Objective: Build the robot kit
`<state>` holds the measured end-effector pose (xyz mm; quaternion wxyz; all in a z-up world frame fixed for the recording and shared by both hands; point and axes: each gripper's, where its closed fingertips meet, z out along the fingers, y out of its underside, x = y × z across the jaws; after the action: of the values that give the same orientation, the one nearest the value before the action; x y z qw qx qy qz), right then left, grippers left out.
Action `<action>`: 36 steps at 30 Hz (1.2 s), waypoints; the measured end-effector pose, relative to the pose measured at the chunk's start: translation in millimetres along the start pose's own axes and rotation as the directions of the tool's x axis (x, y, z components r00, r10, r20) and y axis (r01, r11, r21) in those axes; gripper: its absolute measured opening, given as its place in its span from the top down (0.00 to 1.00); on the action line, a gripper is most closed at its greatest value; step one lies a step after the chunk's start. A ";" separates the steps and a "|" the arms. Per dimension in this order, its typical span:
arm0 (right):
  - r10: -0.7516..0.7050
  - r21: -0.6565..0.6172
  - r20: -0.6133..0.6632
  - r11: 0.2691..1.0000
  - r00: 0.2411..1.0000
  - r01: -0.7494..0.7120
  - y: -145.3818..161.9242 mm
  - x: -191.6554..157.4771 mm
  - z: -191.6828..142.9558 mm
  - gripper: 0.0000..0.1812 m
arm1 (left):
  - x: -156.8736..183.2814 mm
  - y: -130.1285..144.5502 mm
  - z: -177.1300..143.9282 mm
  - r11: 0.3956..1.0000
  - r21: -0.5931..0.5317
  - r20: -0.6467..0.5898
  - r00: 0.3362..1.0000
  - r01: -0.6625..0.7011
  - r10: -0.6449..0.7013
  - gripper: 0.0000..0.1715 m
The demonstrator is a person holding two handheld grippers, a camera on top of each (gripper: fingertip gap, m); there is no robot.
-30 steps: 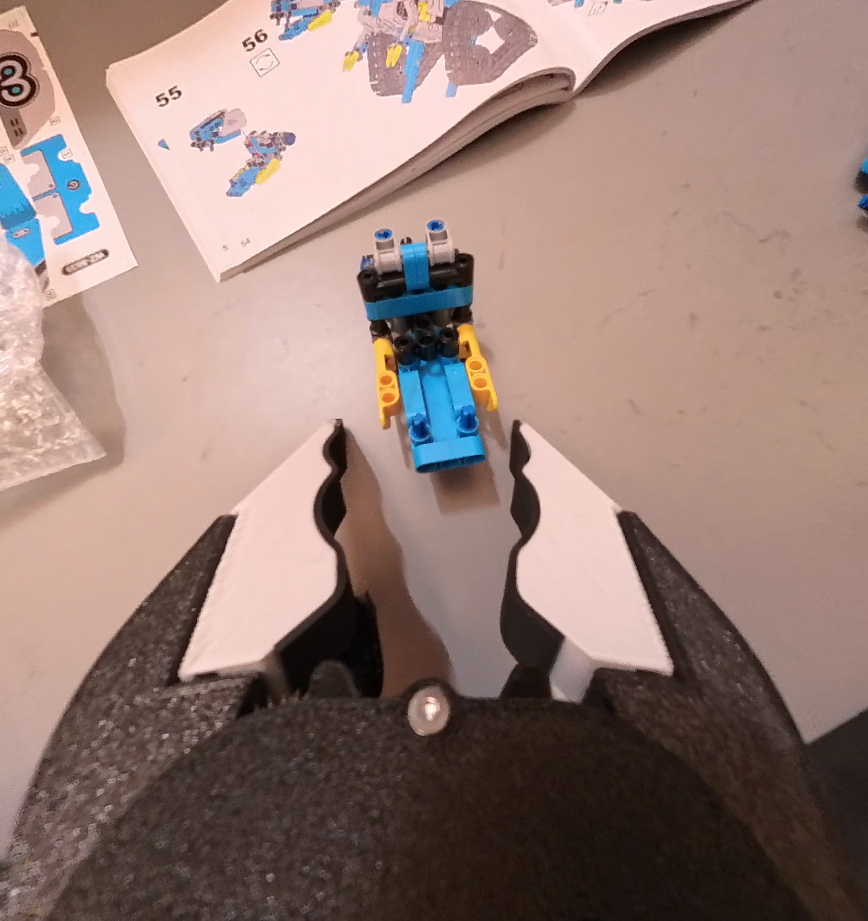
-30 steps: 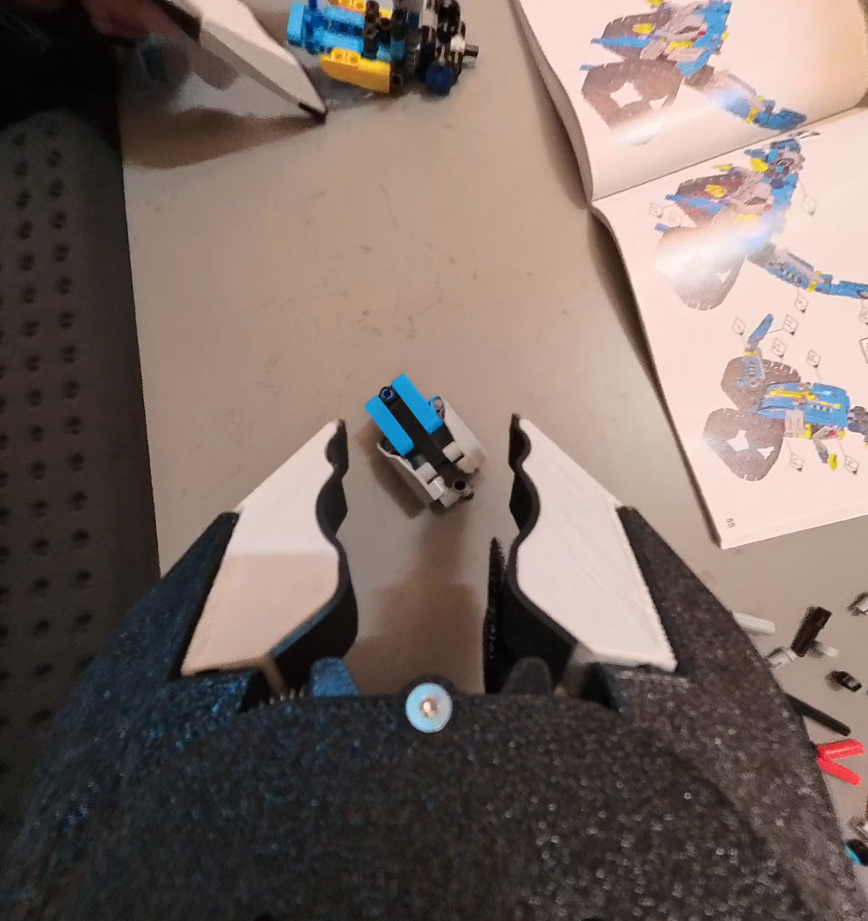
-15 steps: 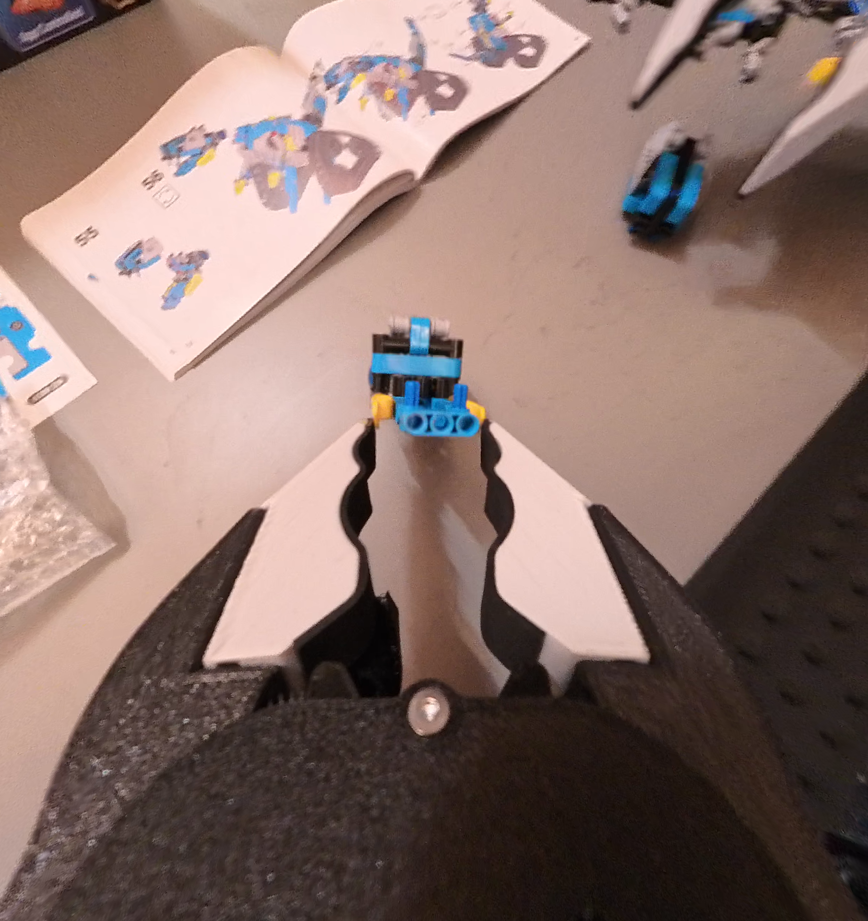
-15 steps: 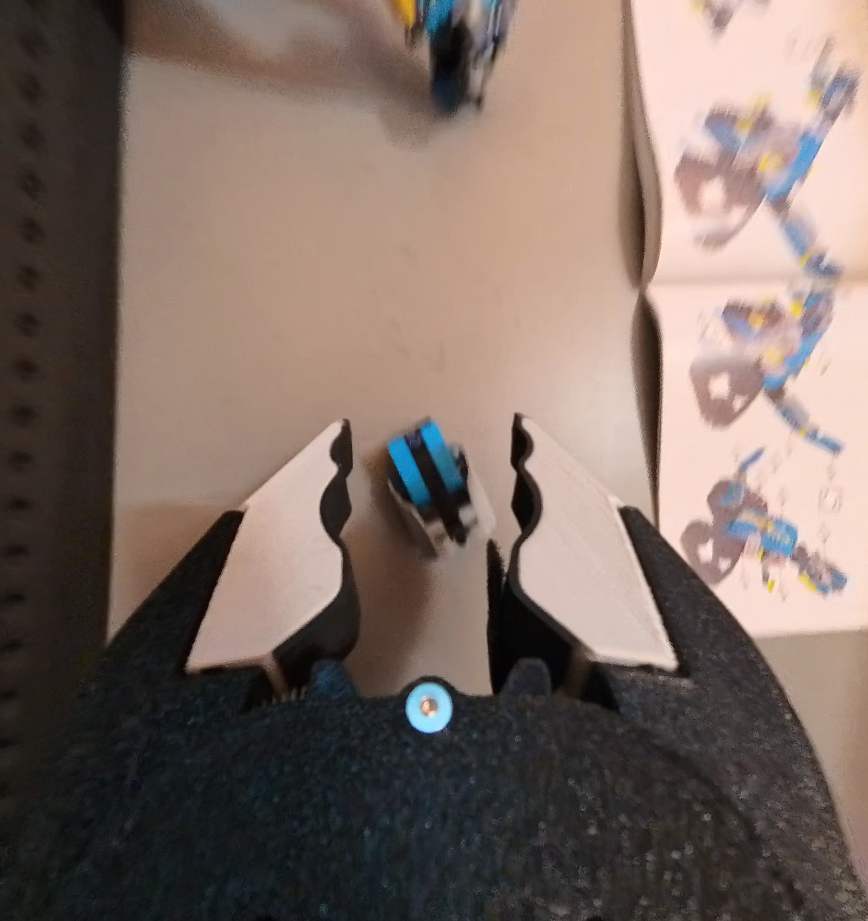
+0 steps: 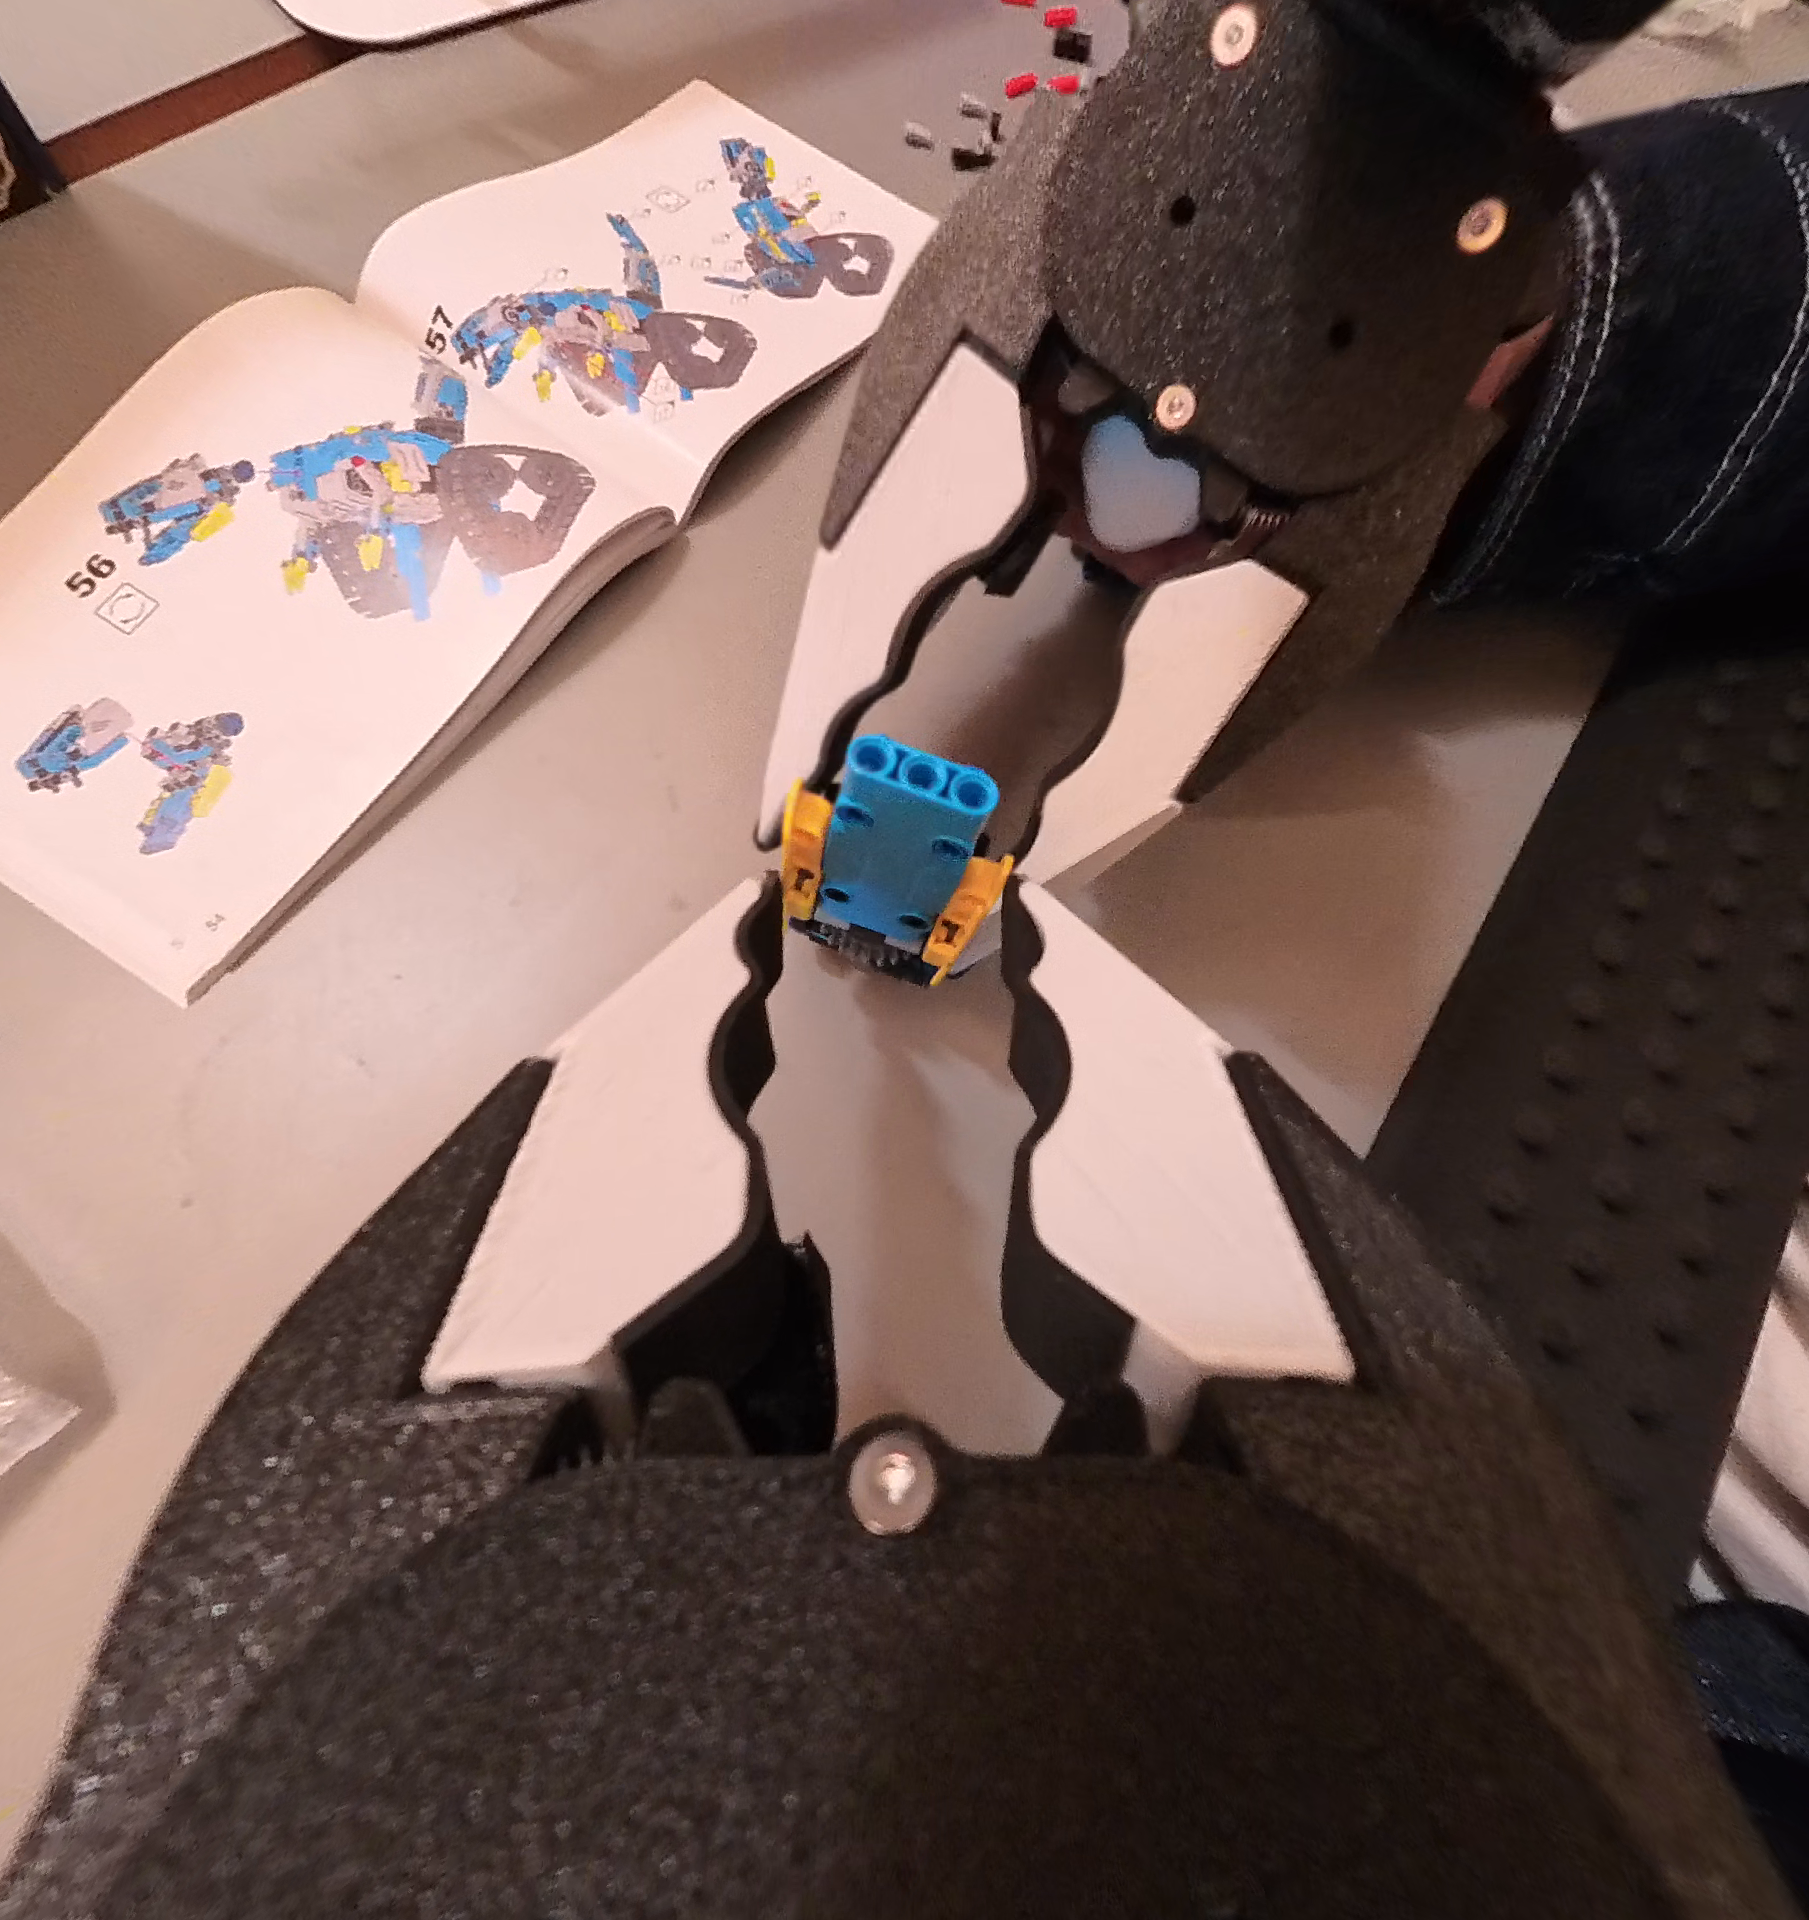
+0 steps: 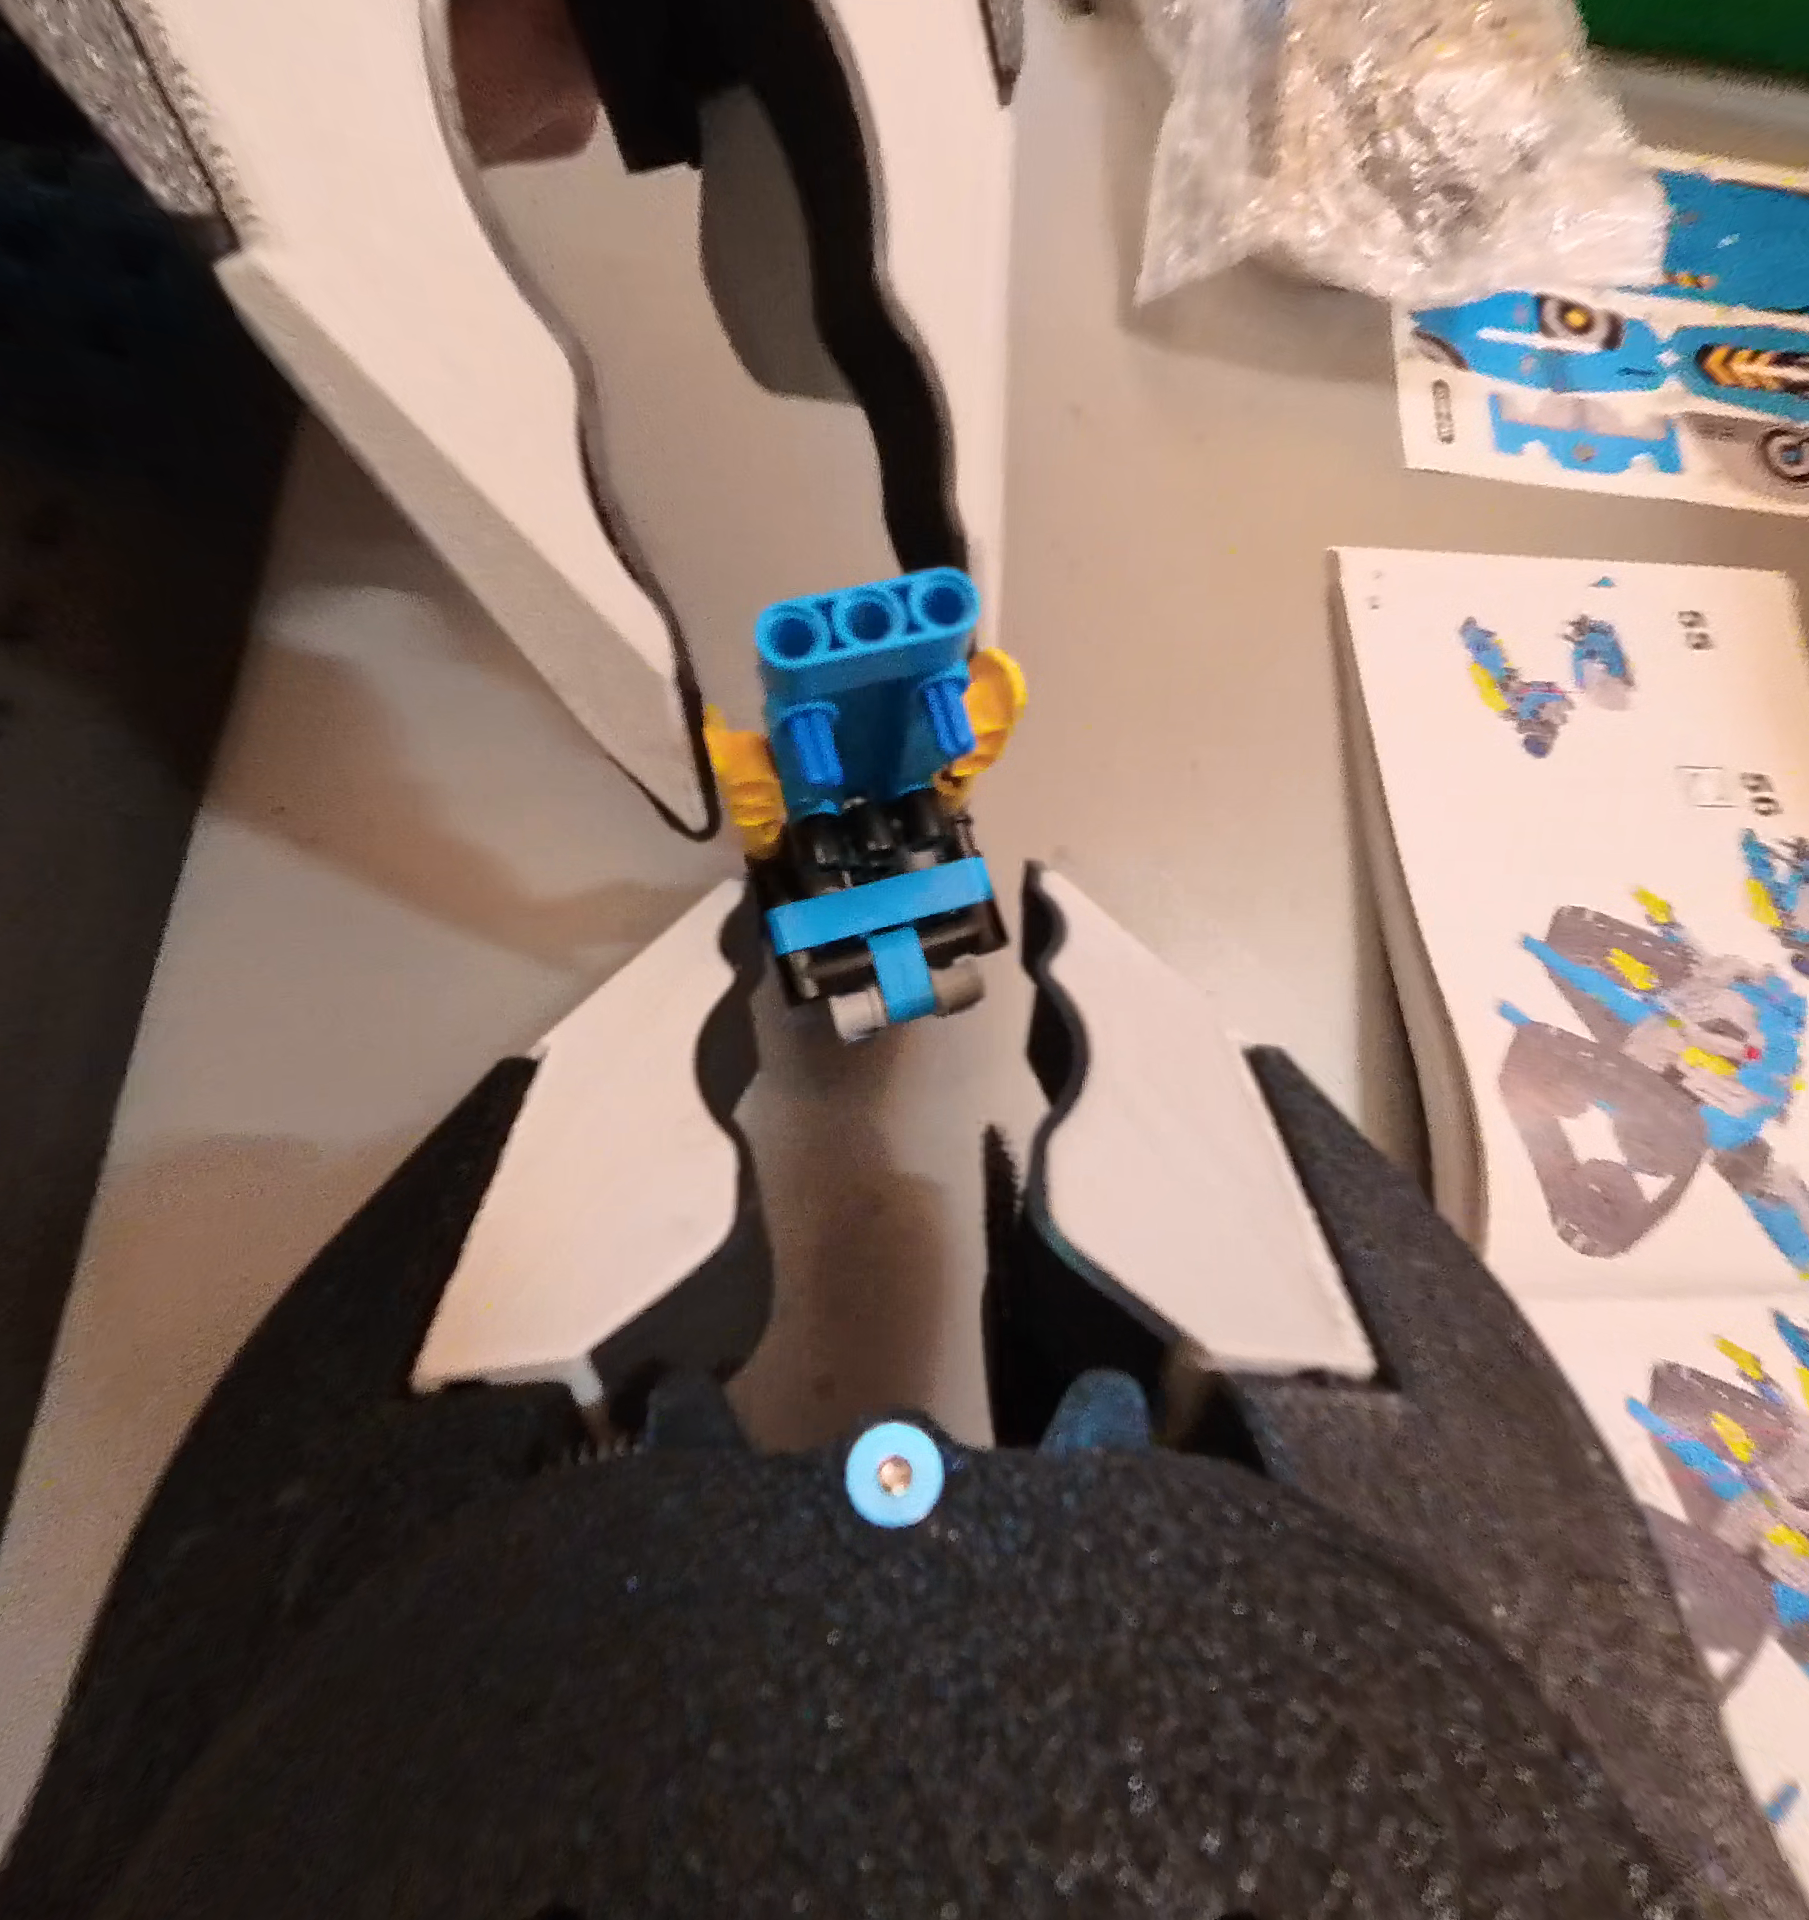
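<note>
1. Left wrist view: my left gripper (image 5: 892,914) is clenched on the blue, yellow and black brick assembly (image 5: 895,847), gripping its lower end at the fingertips, lifted above the grey table (image 5: 443,1060); the right gripper (image 5: 915,821) faces it from above, its white fingers (image 5: 858,582) flanking the assembly's blue top; whether they press on it I cannot tell; an open instruction booklet (image 5: 360,520) lies to the left; small red and black loose pieces (image 5: 1025,83) sit far back.
2. Right wrist view: my right gripper (image 6: 879,899) has its tips on either side of the assembly's black and blue end; grasp or mere contact, I cannot tell; the picture is blurred; the left gripper's fingers (image 6: 526,416) hold the yellow-sided end; a crumpled clear bag (image 6: 1378,156) and a sticker sheet (image 6: 1648,384) lie beyond the booklet on the right.
</note>
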<state>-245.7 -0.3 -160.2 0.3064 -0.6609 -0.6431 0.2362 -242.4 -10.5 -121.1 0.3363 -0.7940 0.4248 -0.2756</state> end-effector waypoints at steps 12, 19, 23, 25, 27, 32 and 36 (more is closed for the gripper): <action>0.097 -0.002 0.249 0.995 0.964 -0.099 -5.2 -24.6 -30.8 0.75 | 29.5 -16.1 4.6 0.960 0.270 -0.288 0.957 0.070 0.011 0.75; 0.123 0.077 0.234 0.986 0.964 -0.145 -7.3 -15.3 -56.3 0.74 | 27.0 -32.4 3.0 0.926 0.340 -0.318 0.947 0.164 -0.051 0.76; 0.153 0.082 0.058 0.984 0.986 -0.158 16.8 17.8 -111.6 0.70 | 27.4 -37.1 -1.6 0.886 0.381 -0.383 0.917 0.265 -0.110 0.76; 0.212 0.024 0.029 0.977 0.977 -0.213 44.9 23.7 -140.7 0.68 | 27.9 -35.8 0.1 0.886 0.376 -0.388 0.914 0.272 -0.116 0.76; 0.268 -0.079 0.021 0.961 0.963 -0.265 78.2 20.8 -158.3 0.66 | 24.1 -31.4 7.3 0.903 0.352 -0.345 0.931 0.247 -0.121 0.76; 0.124 -0.271 -0.001 0.955 0.992 -0.119 120.0 1.9 -156.0 0.65 | 26.0 -39.7 6.8 0.897 0.404 -0.282 0.957 0.181 -0.067 0.76; -0.044 -0.358 0.026 0.932 0.999 0.050 128.3 5.1 -137.8 0.68 | 19.6 -35.9 7.2 0.896 0.398 -0.256 0.962 0.195 -0.096 0.76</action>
<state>-57.6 -7.3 -154.2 0.1806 -0.6881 -0.6936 0.1132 -210.0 -10.4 -95.0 0.4260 -0.6954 0.3307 -0.4748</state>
